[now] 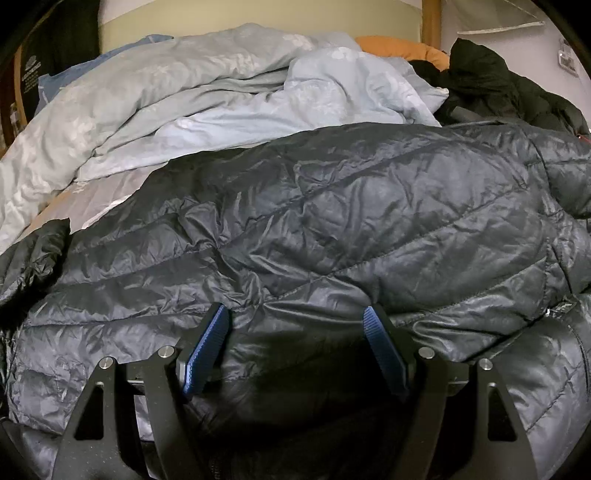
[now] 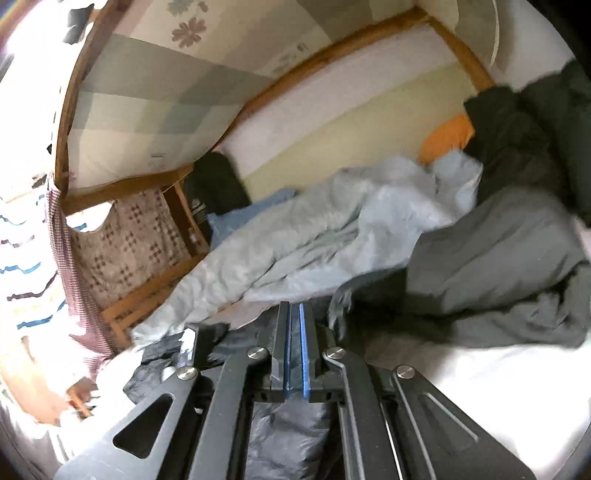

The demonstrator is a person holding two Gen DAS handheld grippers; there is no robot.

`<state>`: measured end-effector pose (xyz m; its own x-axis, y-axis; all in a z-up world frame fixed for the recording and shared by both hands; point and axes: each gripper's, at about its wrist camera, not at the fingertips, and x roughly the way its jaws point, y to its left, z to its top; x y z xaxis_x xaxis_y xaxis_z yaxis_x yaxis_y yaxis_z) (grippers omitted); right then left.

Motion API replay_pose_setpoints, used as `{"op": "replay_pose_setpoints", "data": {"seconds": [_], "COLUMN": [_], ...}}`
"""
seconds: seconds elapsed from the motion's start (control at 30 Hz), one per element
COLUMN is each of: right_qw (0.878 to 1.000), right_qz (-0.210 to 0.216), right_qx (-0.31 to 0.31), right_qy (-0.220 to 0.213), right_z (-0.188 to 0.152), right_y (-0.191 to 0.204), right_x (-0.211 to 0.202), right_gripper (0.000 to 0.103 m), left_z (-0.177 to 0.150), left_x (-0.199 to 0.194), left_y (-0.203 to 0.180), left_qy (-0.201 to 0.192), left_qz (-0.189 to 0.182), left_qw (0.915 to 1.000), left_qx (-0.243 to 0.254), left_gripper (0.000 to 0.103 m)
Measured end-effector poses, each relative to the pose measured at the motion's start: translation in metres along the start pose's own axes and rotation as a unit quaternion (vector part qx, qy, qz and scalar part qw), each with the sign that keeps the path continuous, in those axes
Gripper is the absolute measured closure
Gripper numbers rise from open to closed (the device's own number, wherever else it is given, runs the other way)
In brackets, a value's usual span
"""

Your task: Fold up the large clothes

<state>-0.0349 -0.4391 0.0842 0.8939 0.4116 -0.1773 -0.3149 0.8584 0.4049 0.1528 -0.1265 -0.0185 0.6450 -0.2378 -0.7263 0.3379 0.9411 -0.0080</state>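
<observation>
Bedroom corner, bed inside a wooden frame, daylight from one side.
Pale cream wall (image 1: pixel 258 22) behind bed; wooden frame post (image 1: pixel 430 20) at right. Right wrist view: wooden rails (image 2: pixel 332 50), checked panel with flower print (image 2: pixel 155 92), patterned cloth (image 2: pixel 129 240) hanging on the frame, white sheet (image 2: pixel 461 369) glaring bright.

The left wrist camera looks steeply down, close over a dark quilted puffer jacket (image 1: pixel 332 229) that fills most of its frame. The right wrist camera sits higher, rolled and nearly level, facing across the bed; it is blurred. Both views share the pale blue duvet (image 1: pixel 192 96) (image 2: pixel 314 221) and what seems an orange pillow (image 1: pixel 402 46) (image 2: pixel 448 138).
</observation>
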Motion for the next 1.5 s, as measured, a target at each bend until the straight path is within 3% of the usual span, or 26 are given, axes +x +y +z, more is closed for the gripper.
{"op": "replay_pose_setpoints", "data": {"seconds": [0.03, 0.1, 0.17, 0.27, 0.37, 0.47, 0.53, 0.6, 0.63, 0.7, 0.77, 0.8, 0.87, 0.97, 1.03, 1.13, 1.17, 1.27, 1.33, 1.37, 1.5], "right_qw": [0.999, 0.994, 0.987, 0.985, 0.964, 0.948, 0.921, 0.887, 0.872, 0.856, 0.860, 0.867, 0.870, 0.865, 0.866, 0.842, 0.843, 0.866, 0.901, 0.910, 0.925], "right_qz": [-0.033, -0.100, -0.143, -0.125, -0.174, -0.146, -0.137, -0.143, -0.160, -0.211, -0.226, -0.231, -0.268, -0.331, -0.341, -0.413, -0.427, -0.444, -0.374, -0.349, -0.295], "right_qx": [-0.013, -0.042, -0.067, -0.113, -0.181, -0.205, -0.232, -0.263, -0.269, -0.260, -0.230, -0.217, -0.234, -0.284, -0.296, -0.296, -0.282, -0.203, -0.181, -0.178, -0.174], "right_qy": [0.000, 0.001, 0.002, 0.033, 0.086, 0.194, 0.283, 0.352, 0.376, 0.395, 0.396, 0.384, 0.340, 0.249, 0.214, 0.182, 0.167, 0.109, 0.129, 0.135, 0.166], "right_z": [0.002, 0.007, 0.020, 0.051, 0.086, 0.104, 0.094, 0.076, 0.066, 0.050, 0.043, 0.043, 0.050, 0.072, 0.092, 0.116, 0.123, 0.144, 0.144, 0.142, 0.126], "right_y": [0.001, 0.004, 0.006, 0.010, 0.020, 0.024, 0.025, 0.018, 0.010, -0.008, -0.021, -0.025, -0.024, -0.013, -0.010, -0.030, -0.035, -0.058, -0.069, -0.069, -0.056], "right_x": [0.003, 0.012, 0.026, 0.049, 0.091, 0.147, 0.193, 0.233, 0.251, 0.275, 0.283, 0.283, 0.273, 0.241, 0.214, 0.172, 0.159, 0.100, 0.083, 0.080, 0.090], "right_gripper": [0.098, 0.080, 0.022, 0.021, 0.021, 0.021, 0.023, 0.032, 0.044, 0.062, 0.092, 0.096, 0.099, 0.100, 0.100, 0.100, 0.100, 0.100, 0.100, 0.100, 0.100], "left_z": [0.000, 0.000, 0.000, 0.000, 0.000, 0.000, 0.000, 0.000, 0.000, 0.000, 0.001, 0.001, 0.000, 0.000, 0.000, 0.000, 0.000, 0.000, 0.000, 0.000, 0.000], "left_x": [0.000, 0.001, 0.001, 0.001, 0.001, 0.001, 0.001, 0.001, 0.001, 0.000, 0.000, 0.000, 0.000, 0.000, 0.000, 0.000, 0.000, 0.000, 0.000, 0.000, 0.000], "left_y": [0.000, -0.001, -0.001, -0.001, -0.001, -0.001, -0.001, -0.001, -0.001, 0.000, 0.001, 0.001, 0.001, 0.001, 0.001, 0.001, 0.001, 0.001, 0.001, -0.001, -0.005], "left_qy": [0.001, 0.002, 0.003, 0.003, 0.003, 0.002, 0.003, 0.003, 0.003, 0.004, 0.003, 0.003, 0.002, 0.002, 0.002, 0.002, 0.002, 0.002, 0.004, 0.004, 0.005], "left_qz": [0.001, 0.003, 0.003, 0.004, 0.004, 0.005, 0.003, 0.002, 0.001, -0.002, -0.004, -0.004, -0.005, -0.005, -0.005, -0.004, -0.005, -0.004, -0.001, 0.001, 0.013], "left_qw": [1.0000, 1.0000, 1.0000, 1.0000, 1.0000, 1.0000, 1.0000, 1.0000, 1.0000, 1.0000, 1.0000, 1.0000, 1.0000, 1.0000, 1.0000, 1.0000, 1.0000, 1.0000, 1.0000, 1.0000, 0.9998], "left_qx": [0.001, 0.004, 0.005, 0.005, 0.005, 0.006, 0.005, 0.004, 0.003, 0.002, 0.000, 0.000, 0.000, 0.000, 0.000, 0.000, 0.000, 0.001, 0.003, 0.005, 0.013], "left_gripper": [0.028, 0.028, 0.028, 0.028, 0.028, 0.028, 0.027, 0.027, 0.027, 0.027, 0.027, 0.027, 0.027, 0.027, 0.027, 0.027, 0.027, 0.027, 0.027, 0.027, 0.026]}}
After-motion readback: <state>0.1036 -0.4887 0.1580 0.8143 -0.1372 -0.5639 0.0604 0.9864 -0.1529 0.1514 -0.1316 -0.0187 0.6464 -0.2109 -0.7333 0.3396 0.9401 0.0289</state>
